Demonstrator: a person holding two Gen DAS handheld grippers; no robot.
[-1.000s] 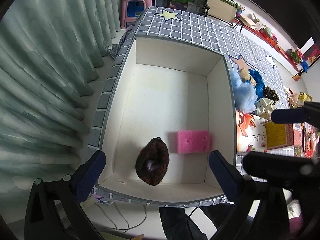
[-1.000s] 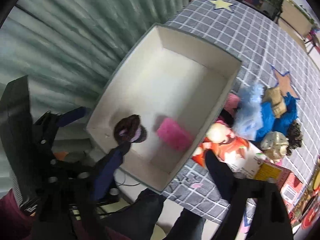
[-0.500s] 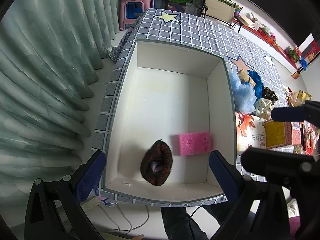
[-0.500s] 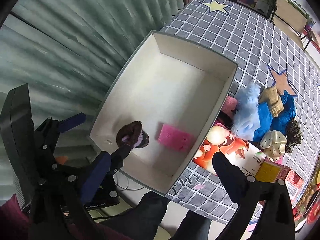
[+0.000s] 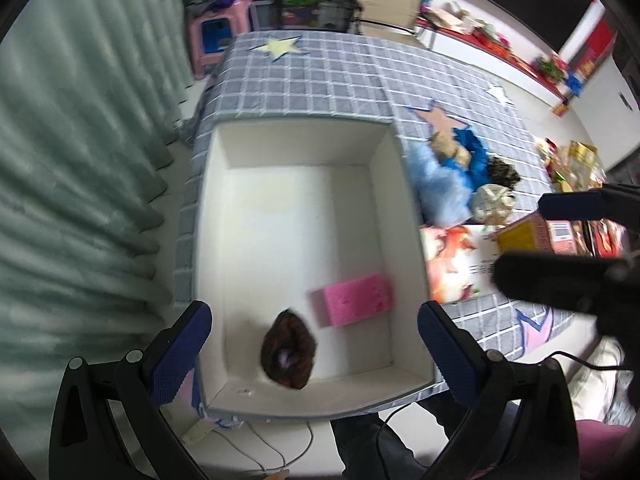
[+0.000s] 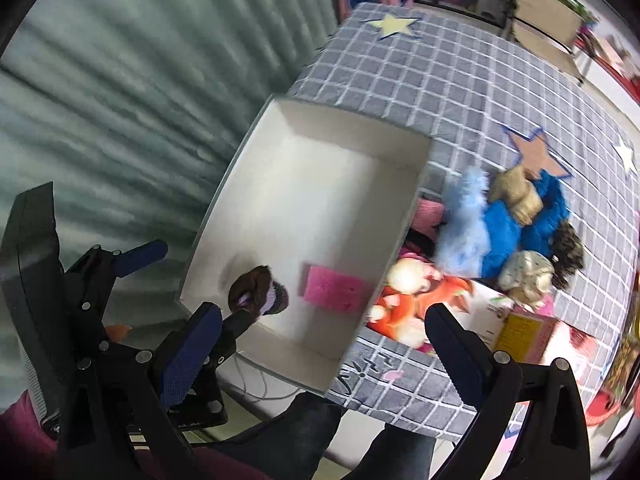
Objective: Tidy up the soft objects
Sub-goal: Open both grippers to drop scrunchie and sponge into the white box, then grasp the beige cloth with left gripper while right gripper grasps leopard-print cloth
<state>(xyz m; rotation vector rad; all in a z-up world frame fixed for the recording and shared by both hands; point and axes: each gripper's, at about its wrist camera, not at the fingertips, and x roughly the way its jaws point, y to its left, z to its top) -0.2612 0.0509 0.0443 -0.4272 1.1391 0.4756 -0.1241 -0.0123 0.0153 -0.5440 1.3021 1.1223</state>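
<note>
A white open box [image 5: 296, 148] [image 6: 414, 184] sits on the grey checked tablecloth. Inside it lie a pink sponge [image 5: 354, 299] [image 6: 334, 290] and a dark brown knitted piece [image 5: 289, 355] [image 6: 259, 292] near the front wall. To the right of the box is a heap of soft things: a light blue fluffy piece [image 5: 440, 192] [image 6: 464, 232], a deep blue cloth [image 6: 516, 224], a beige item [image 6: 516, 196], a spotted cream item [image 6: 526, 276] and an orange plush toy [image 6: 416, 296]. My left gripper [image 5: 314, 354] hangs open above the box's front end. My right gripper [image 6: 320, 356] is open above the box's front right corner.
Books and packets [image 5: 536, 236] lie right of the heap. Green curtains [image 5: 80, 160] hang at the left. A pink stool [image 5: 212, 40] and shelves stand beyond the table's far end. Cables [image 5: 280, 448] trail on the floor below the table edge. A person's legs [image 6: 304, 432] are below.
Both grippers have swung to the right and pulled back a little, so the box looks smaller and more of the heap shows. The things in the box have not moved.
</note>
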